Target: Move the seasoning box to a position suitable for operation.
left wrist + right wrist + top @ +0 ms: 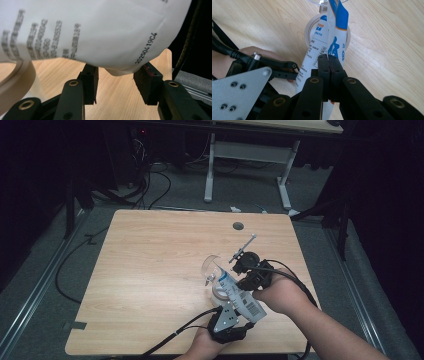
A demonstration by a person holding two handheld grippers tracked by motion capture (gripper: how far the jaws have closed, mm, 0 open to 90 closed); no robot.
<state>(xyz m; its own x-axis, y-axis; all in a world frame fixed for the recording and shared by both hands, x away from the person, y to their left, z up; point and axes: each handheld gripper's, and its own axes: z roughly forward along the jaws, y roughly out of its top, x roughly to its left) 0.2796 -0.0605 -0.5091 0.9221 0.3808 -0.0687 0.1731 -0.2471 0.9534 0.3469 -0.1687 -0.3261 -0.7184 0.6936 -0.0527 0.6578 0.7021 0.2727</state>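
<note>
Pouch (239,295) lies slantwise between the two grippers in the high view, near the table's (150,270) 5 o'clock edge, white with blue print and a barcode at its lower end. Its upper end reaches a clear funnel (211,266) that stands over a tape roll (218,292). The left gripper (231,312) comes in from 6 o'clock under the pouch's barcode end; the right gripper (248,279) comes from 4 o'clock, at the pouch's right side. From here the jaws' state cannot be told for either. A round hole (238,226) sits in the tabletop toward 12 o'clock.

Left gripper view brings the pouch (100,32) close: its white back hangs across the top, with blurred grey columns of print and the readable code "20250419C4" at 2 o'clock. The left gripper's (116,82) jaws stand apart, the pouch's lower corner dipping between them; whether the pads touch it I cannot tell. The roll's tan rim (17,77) curves in at 9 o'clock.

Right gripper view shows the right gripper's (329,67) jaws closed tight on the pouch's (335,37) edge. The blue front carries large white characters, the white side fine print too small to read. The roll (312,25) lies behind at 12 o'clock with the funnel (322,2) above it, and the left gripper (262,72) shows at 8 o'clock with a hand (222,65).
</note>
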